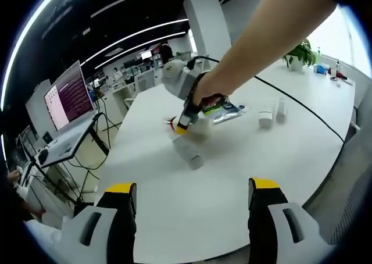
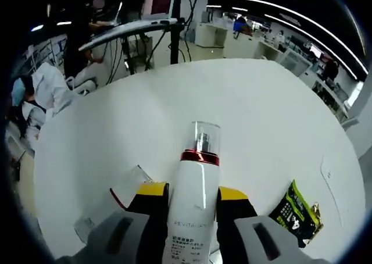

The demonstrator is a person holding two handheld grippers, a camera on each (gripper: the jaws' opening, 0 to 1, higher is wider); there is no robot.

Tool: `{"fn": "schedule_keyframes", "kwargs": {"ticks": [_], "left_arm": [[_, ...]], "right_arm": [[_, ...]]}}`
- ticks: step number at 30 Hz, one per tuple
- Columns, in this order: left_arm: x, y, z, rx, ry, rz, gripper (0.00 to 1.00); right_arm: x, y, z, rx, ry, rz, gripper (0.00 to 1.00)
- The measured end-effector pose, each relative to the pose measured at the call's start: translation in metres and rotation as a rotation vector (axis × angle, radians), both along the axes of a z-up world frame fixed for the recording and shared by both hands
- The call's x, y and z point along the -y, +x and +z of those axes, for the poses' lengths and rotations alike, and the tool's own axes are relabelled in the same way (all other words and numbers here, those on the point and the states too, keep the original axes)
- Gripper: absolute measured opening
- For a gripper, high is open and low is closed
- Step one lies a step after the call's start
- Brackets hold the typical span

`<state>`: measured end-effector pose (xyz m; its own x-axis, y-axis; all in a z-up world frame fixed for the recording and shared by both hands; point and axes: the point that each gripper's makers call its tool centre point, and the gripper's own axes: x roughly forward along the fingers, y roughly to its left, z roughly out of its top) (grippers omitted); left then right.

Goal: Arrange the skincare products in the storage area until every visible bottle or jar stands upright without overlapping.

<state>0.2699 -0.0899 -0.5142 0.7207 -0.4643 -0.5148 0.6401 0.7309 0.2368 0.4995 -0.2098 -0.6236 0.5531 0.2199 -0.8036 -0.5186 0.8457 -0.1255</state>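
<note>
In the right gripper view, my right gripper (image 2: 192, 192) is shut on a white bottle (image 2: 195, 177) with a red ring and a clear cap, held above the white table (image 2: 244, 101). A second bottle (image 2: 119, 197) of the same kind lies on its side just below and to the left. In the left gripper view a person's hand holds that right gripper (image 1: 181, 124) with the white bottle (image 1: 201, 128) over the lying bottle (image 1: 189, 153). My left gripper (image 1: 192, 187) stands open near the table's front edge, well short of the bottles, with nothing between its fingers.
A green and black sachet (image 1: 225, 109) (image 2: 297, 209) lies flat on the table. Two small white containers (image 1: 265, 118) (image 1: 281, 109) stand upright further right. A black cable (image 1: 302, 104) crosses the table. A potted plant (image 1: 300, 53) sits at the far end, a laptop (image 1: 68, 98) on a stand to the left.
</note>
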Motion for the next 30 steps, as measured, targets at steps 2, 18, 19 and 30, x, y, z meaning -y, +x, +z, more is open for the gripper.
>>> {"fn": "schedule_keyframes", "kwargs": {"ticks": [2,18,19,30], "left_arm": [[0.000,0.000,0.000,0.000,0.002,0.000,0.77],[-0.001,0.001,-0.004,-0.009,0.023,-0.003,0.77],[-0.001,0.001,-0.004,-0.009,0.025,-0.004,0.77],[0.000,0.001,-0.010,-0.015,0.032,-0.023,0.77]], "right_arm": [[-0.001,-0.007,0.002,-0.005,-0.018,0.010,0.24],[0.015,-0.065,0.001,-0.150,0.068,-0.010,0.22],[0.015,-0.073,0.002,-0.151,0.096,-0.033,0.22],[0.015,-0.138,0.031,-0.081,0.352,-0.107,0.21]]}}
